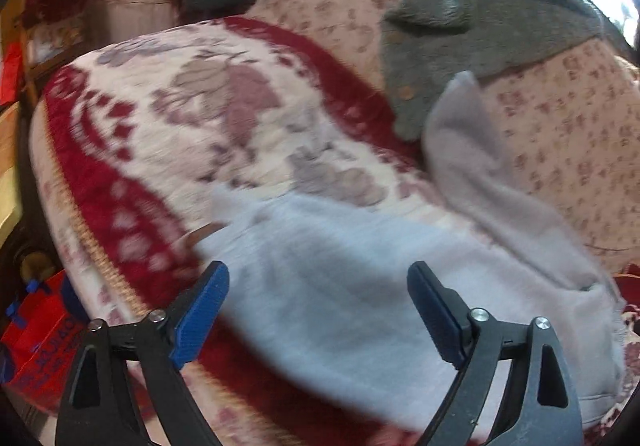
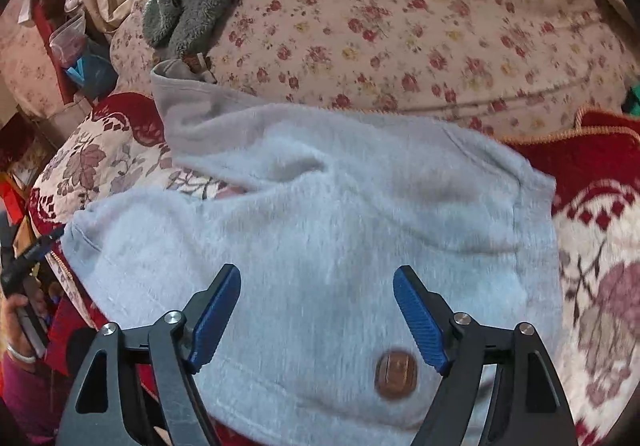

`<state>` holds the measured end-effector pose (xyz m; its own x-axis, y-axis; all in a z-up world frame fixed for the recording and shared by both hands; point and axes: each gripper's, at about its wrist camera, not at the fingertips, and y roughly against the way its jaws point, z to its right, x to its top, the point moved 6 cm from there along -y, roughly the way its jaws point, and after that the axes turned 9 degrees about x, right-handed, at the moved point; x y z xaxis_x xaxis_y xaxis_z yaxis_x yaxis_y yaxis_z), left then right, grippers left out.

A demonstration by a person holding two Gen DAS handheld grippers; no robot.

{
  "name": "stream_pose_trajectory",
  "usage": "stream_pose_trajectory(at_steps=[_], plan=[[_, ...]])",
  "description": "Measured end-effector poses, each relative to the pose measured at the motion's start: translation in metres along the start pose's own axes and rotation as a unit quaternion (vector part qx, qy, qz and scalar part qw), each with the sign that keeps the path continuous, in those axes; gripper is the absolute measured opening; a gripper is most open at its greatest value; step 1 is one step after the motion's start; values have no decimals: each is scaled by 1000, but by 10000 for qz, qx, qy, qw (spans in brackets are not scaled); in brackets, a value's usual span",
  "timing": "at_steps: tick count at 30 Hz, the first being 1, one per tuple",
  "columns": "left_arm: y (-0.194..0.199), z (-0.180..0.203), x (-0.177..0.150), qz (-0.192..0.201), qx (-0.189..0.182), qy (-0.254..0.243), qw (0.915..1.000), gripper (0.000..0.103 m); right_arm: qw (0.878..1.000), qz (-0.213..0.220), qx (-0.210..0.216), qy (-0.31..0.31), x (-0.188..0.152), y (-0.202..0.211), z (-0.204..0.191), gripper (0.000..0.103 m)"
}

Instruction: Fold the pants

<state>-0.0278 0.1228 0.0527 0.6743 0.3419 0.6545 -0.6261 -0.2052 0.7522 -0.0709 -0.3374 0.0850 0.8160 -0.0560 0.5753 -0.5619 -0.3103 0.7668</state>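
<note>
Light grey fleece pants (image 2: 320, 238) lie spread on a red and white floral blanket (image 2: 600, 246), with a round brown patch (image 2: 396, 374) near the waist. One leg (image 2: 192, 106) runs up toward the floral bedding. In the left wrist view the pants (image 1: 360, 286) fill the lower right, one leg (image 1: 460, 150) bent upward. My left gripper (image 1: 318, 274) is open and empty above the pants. My right gripper (image 2: 318, 278) is open and empty above the waist part. The left gripper also shows at the left edge of the right wrist view (image 2: 28, 262).
A grey fuzzy garment (image 1: 460, 30) lies on the floral bedding (image 2: 440, 6) behind the pants. The blanket (image 1: 180, 118) covers the bed's front. A red bag (image 1: 36, 342) sits below the bed's left edge. Clutter (image 2: 80, 58) stands at the far left.
</note>
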Motion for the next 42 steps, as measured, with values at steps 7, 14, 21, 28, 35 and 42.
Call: stream_pose_trajectory(at_steps=[7, 14, 21, 28, 35, 42], plan=[[-15, 59, 18, -189, -576, -124, 9981, 93, 9995, 72, 45, 320, 39, -16, 2, 86], [-30, 109, 53, -149, -845, -387, 9956, 93, 9946, -116, -452, 926, 85, -43, 26, 86], [-51, 150, 115, 63, -891, -622, 9941, 97, 9880, -467, -826, 1221, 135, -89, 74, 86], [-92, 196, 159, -7, -971, -1031, 9899, 97, 9702, -989, -1030, 1957, 157, -141, 115, 86], [-144, 225, 180, -308, -751, -1199, 9895, 97, 9553, -1646, -541, 2393, 159, -184, 125, 86], [-180, 246, 187, -555, -695, -1300, 9875, 97, 9310, -2307, -310, 2812, 144, -221, 114, 53]])
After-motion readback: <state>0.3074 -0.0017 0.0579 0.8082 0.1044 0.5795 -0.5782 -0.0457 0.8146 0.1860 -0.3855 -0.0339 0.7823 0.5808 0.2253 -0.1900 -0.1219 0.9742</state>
